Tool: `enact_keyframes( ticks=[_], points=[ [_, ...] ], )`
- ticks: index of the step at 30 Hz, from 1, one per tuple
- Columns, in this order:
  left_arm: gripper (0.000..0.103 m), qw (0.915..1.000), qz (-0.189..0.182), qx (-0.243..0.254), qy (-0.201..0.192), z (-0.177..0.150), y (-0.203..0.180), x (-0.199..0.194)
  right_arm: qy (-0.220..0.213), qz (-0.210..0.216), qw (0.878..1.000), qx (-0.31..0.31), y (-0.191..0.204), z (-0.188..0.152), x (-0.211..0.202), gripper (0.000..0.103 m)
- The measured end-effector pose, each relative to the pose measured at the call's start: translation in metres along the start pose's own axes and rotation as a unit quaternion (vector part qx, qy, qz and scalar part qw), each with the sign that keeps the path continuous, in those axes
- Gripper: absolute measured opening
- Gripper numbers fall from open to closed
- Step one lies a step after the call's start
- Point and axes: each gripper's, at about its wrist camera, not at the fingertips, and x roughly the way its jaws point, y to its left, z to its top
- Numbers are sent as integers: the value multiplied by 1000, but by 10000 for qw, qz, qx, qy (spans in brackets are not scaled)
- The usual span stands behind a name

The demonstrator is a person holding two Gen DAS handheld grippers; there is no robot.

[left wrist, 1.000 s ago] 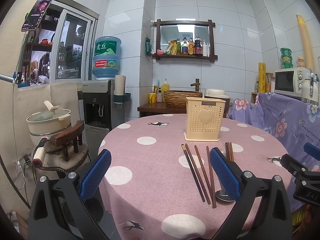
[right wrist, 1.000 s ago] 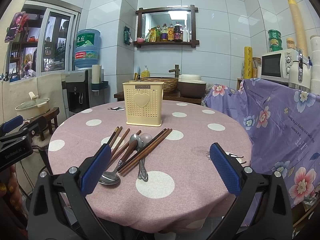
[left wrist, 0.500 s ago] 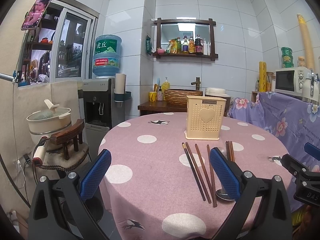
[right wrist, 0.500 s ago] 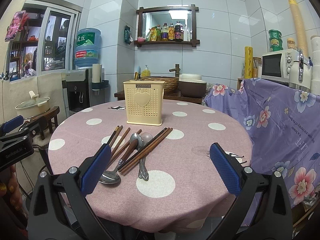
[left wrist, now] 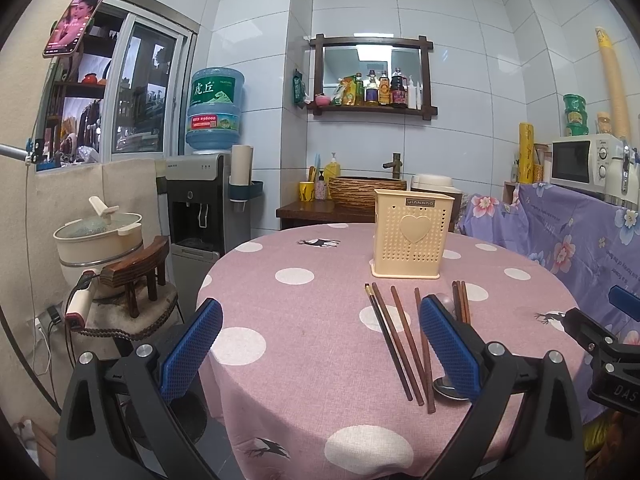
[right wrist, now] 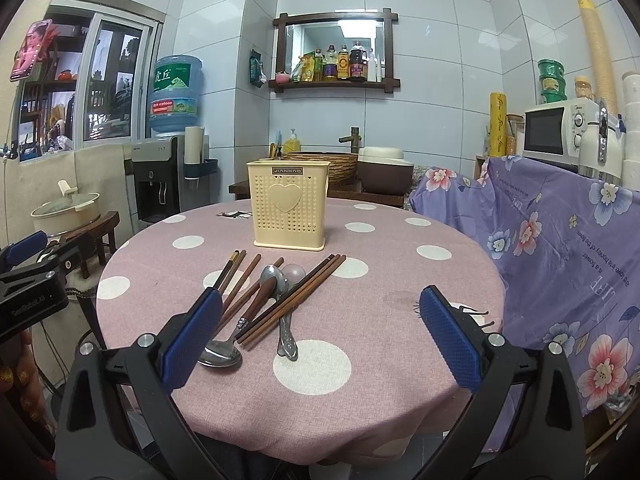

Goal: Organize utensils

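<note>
A cream perforated utensil holder [right wrist: 286, 205] with a heart on its front stands upright on the round pink polka-dot table [right wrist: 400, 272]; it also shows in the left wrist view [left wrist: 411, 233]. In front of it lie several brown chopsticks [right wrist: 298, 294] and two metal spoons [right wrist: 280, 280], loosely crossed. The chopsticks [left wrist: 400, 340] show in the left wrist view. My left gripper [left wrist: 320, 344] is open and empty, above the table's near left edge. My right gripper [right wrist: 320, 334] is open and empty, just short of the utensils.
A water dispenser [left wrist: 200, 208], a pot [left wrist: 100, 236] and a small wooden stool [left wrist: 136, 272] stand left of the table. A purple floral cloth [right wrist: 560, 248] covers furniture on the right, with a microwave [right wrist: 556, 132] on it. A wooden counter with a basin [right wrist: 324, 164] is behind.
Both views have shifted only slightly. Nothing on the table has moved and both grippers stay open.
</note>
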Motion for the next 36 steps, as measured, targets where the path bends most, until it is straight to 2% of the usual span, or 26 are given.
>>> enact_keyframes(
  ticks=[24,29,34,36],
  points=[
    [98,9999,-34,42,109,2,2,3,141,-28,9999,14,-3,-1,10,98],
    [98,9980,-186,137,585,3,-1,26,420,-201,9989,14,-10,-3,29,98],
    [98,9895,-277,245,1397,2,-1,65,1007,-269,9945,84,-25,-2,65,98],
    [98,9871,-341,218,1551,4,3,78,1210,-261,9922,144,-33,2,80,98]
  ],
)
